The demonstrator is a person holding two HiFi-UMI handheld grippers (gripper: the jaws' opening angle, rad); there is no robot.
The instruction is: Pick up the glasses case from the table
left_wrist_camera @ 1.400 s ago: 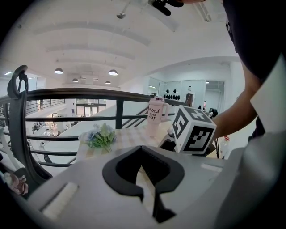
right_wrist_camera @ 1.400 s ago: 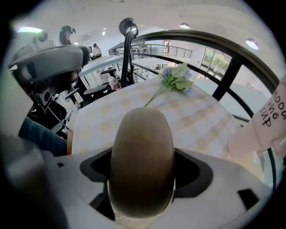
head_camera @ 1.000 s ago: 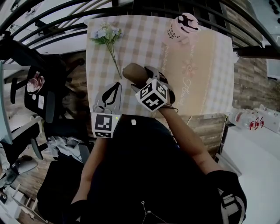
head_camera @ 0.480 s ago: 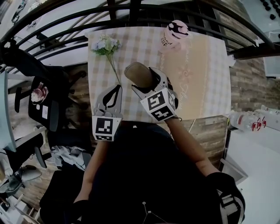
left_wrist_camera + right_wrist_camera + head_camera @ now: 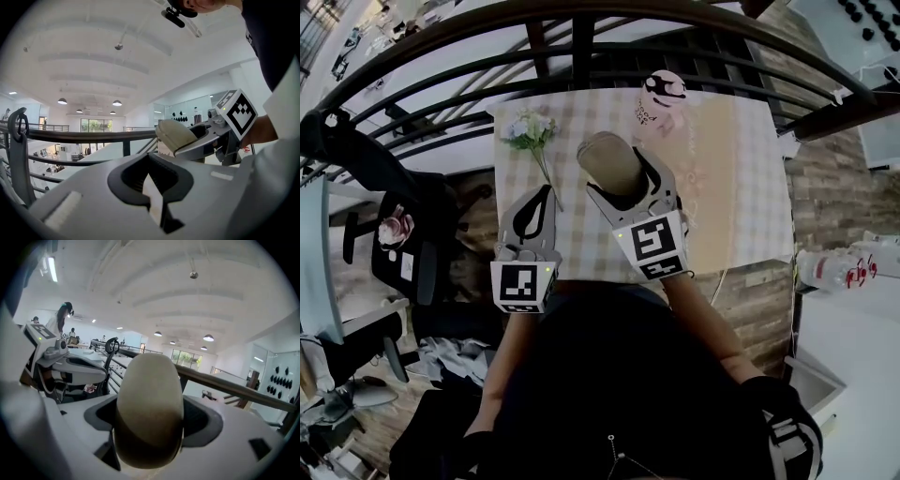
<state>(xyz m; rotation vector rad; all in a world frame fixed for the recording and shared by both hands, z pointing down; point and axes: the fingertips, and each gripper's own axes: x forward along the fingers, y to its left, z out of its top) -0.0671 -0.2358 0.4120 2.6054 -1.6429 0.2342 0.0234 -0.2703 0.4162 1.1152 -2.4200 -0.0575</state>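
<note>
Gripping the glasses case (image 5: 607,159) in my right claw (image 5: 624,178), head view first: the case sits at frame centre-top, tan and rounded. Both jaws are clamped along its sides and its free end pokes toward the upper left. In the picture it overlaps the checked table (image 5: 750,187). My left claw (image 5: 542,195) is just left of it, lower, jaws together in a closed loop with nothing in them, apart from the case. Each claw has a marker cube (image 5: 523,284) at its near end. A flower sprig (image 5: 530,127) lies on the cloth at upper left and a pink cup (image 5: 664,98) with a black-and-white figure stands at top centre, both apart from the claws. A dark railing (image 5: 581,47) arcs across the top. Left gripper view: the left claw (image 5: 152,187) fills the bottom, jaws meeting, empty. At centre right the right claw (image 5: 206,138) shows side-on with the case (image 5: 176,136) sticking out of it toward the left. Behind it are the railing (image 5: 84,136) and a white ceiling. Right gripper view: the case (image 5: 150,408) fills the centre, squeezed between the jaws of the right claw (image 5: 150,432), lighter on top and darker near me. The left claw (image 5: 70,364) is at left middle, and the railing (image 5: 225,385) runs to the right behind the case.
</note>
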